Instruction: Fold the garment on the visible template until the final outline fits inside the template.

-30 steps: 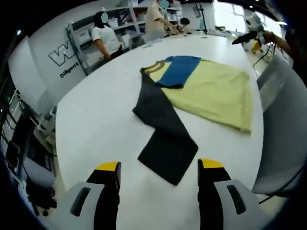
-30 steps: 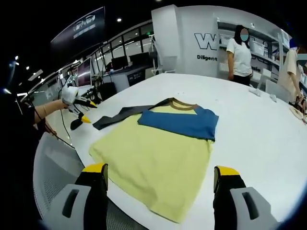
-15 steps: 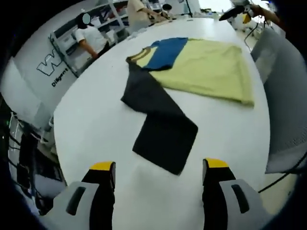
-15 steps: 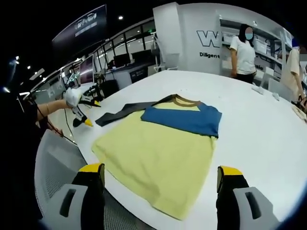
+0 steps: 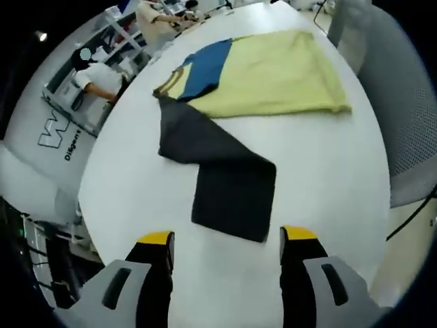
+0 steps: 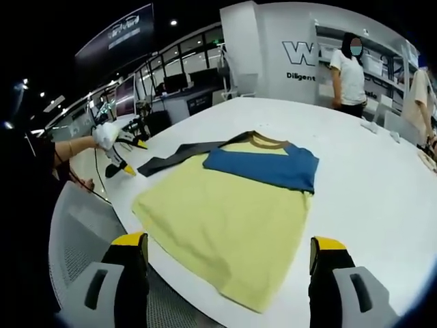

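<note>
- Left gripper view: our left hand-held gripper (image 5: 225,256) stands wide open at the bottom of the frame, its yellow-tipped jaws holding nothing.
- The garment (image 5: 273,72) lies on the white table (image 5: 328,191), its yellow body in the upper right of the frame, with the blue sleeve (image 5: 205,65) folded across the chest near the brown collar.
- The dark sleeve (image 5: 218,167) runs from the collar at upper centre down toward us, its long axis close to straight along the jaw line. Its square cuff end sits just above and between the jaws.
- We judge this hand the nearer one for the dark sleeve, since the cuff lies directly ahead of it; folding it in would mean carrying the cuff up and right over the yellow body.
- We cannot make out a template outline on the table here.
- On the wall at left, a large "W" shows with smaller lettering beneath, starting "Dilige".
- Right gripper view: our right hand-held gripper (image 6: 229,273) is likewise wide open and empty, at the bottom of the frame.
- The garment's yellow hem lies just ahead of these jaws, the blue sleeve beyond at centre right, and the dark sleeve reaching off toward centre left, well apart from this hand.
- The left hand-held gripper shows at the left edge, near the dark sleeve's end.
- A "W" with "Dilige…" under it reads on the back wall at upper right.
</note>
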The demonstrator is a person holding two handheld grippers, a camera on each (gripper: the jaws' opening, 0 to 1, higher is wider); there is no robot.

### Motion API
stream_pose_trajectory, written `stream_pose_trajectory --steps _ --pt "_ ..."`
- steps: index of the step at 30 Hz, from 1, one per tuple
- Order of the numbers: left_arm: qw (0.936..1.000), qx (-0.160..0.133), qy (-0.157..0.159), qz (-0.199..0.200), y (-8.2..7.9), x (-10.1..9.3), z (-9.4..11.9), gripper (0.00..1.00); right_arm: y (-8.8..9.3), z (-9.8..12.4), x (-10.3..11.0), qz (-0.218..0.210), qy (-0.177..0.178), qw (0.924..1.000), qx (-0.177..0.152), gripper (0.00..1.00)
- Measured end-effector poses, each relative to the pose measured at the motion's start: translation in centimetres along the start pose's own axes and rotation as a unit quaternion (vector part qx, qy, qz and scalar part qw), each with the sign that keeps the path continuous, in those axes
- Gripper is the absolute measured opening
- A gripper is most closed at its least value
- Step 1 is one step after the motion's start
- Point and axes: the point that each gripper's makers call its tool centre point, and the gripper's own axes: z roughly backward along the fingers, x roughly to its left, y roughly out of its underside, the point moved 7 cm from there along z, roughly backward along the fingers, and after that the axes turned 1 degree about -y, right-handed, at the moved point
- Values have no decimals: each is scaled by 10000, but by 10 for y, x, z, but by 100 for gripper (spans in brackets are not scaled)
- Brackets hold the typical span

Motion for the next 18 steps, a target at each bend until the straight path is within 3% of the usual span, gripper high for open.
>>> stream_pose_trajectory --steps 7,10,12,14,15,18 --pt "9997 95 168 -142 3 9 -6 47 -1 -2 0 4 -3 10000 -4 97" --pt "9979 104 622 -115 4 0 -9 30 -1 -2 -1 -28 16 10000 -19 96" --pt "9953 131 939 -184 4 -8 -11 13 -1 -3 -2 -50 24 10000 -29 95" --pt "9953 178 922 -238 5 -11 -16 0 -1 -3 -2 -65 27 10000 -37 95" --pt "9961 150 775 -389 4 -7 -16 0 -1 -3 -2 -76 31 10000 -29 95" --pt "9962 147 856 -35 5 -4 -16 0 0 -2 -2 -60 39 10000 -23 95"
